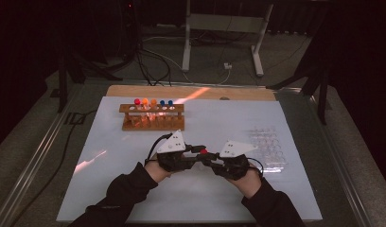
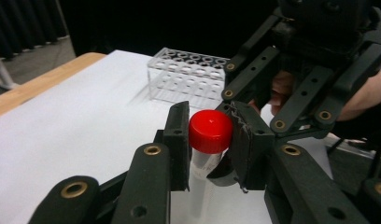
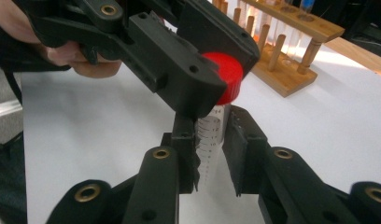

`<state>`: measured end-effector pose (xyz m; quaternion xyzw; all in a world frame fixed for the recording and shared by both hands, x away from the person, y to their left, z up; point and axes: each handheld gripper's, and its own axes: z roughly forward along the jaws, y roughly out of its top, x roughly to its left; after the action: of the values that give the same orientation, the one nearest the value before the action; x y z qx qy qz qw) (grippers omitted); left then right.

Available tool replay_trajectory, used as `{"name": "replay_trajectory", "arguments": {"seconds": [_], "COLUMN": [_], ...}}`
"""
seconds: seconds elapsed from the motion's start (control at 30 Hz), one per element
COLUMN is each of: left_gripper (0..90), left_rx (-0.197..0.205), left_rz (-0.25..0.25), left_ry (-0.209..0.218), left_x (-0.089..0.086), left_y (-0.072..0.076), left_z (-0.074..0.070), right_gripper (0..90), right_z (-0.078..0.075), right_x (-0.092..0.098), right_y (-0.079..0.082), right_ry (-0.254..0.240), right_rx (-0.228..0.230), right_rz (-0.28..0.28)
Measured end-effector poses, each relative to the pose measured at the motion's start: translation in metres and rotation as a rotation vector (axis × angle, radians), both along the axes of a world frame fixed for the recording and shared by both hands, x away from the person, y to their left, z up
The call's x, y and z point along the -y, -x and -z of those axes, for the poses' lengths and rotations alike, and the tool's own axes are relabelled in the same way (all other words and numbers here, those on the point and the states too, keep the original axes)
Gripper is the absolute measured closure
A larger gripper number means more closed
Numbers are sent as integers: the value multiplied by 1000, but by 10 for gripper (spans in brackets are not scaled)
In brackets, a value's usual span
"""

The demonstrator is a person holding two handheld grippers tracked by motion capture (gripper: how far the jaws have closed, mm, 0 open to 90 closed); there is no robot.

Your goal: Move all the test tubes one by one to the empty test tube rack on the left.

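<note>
Mid-surface, the right tool (image 3: 211, 154) clamps a tube (image 3: 209, 140) while the left tool (image 2: 209, 140) closes on its red cap (image 2: 210, 131); unscrewing cleanly likely needs the tube held steady and a square twist.

High view looks forward and down from above the person's side, whole tabletop (image 1: 134, 189) seen from far. Each claw view rides close behind its own jaws, low over the tabletop. All three share the red-capped tube (image 2: 210, 131).
</note>
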<state>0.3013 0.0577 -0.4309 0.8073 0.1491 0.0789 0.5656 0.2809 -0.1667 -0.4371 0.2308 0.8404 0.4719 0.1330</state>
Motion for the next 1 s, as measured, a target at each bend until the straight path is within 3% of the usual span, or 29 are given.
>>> {"name": "replay_trajectory", "arguments": {"seconds": [0.13, 0.3, 0.4, 0.57, 0.77, 1.0], "left_gripper": [714, 714, 715, 715, 715, 715], "left_rx": [0, 11, 16, 24, 39, 54], "left_rz": [-8, -36, -53, -84, -137, -237], "left_ry": [2, -3, -4, -3, -14, -6], "left_x": [-5, -14, -20, -31, -49, -81], "left_y": [-1, -4, -5, -9, -13, -22], "left_z": [-2, -7, -10, -16, -25, -39], "right_gripper": [625, 308, 176, 23, 0, 0], "right_z": [-1, -5, -7, -10, -10, -10], "right_x": [3, 11, 16, 22, 26, 26], "right_y": [1, -1, 0, 0, -1, -1], "right_ry": [-26, -70, -95, -127, -154, -159], "right_rx": [15, 31, 45, 43, 28, 61], "right_rz": [10, 58, 85, 113, 106, 120]}}
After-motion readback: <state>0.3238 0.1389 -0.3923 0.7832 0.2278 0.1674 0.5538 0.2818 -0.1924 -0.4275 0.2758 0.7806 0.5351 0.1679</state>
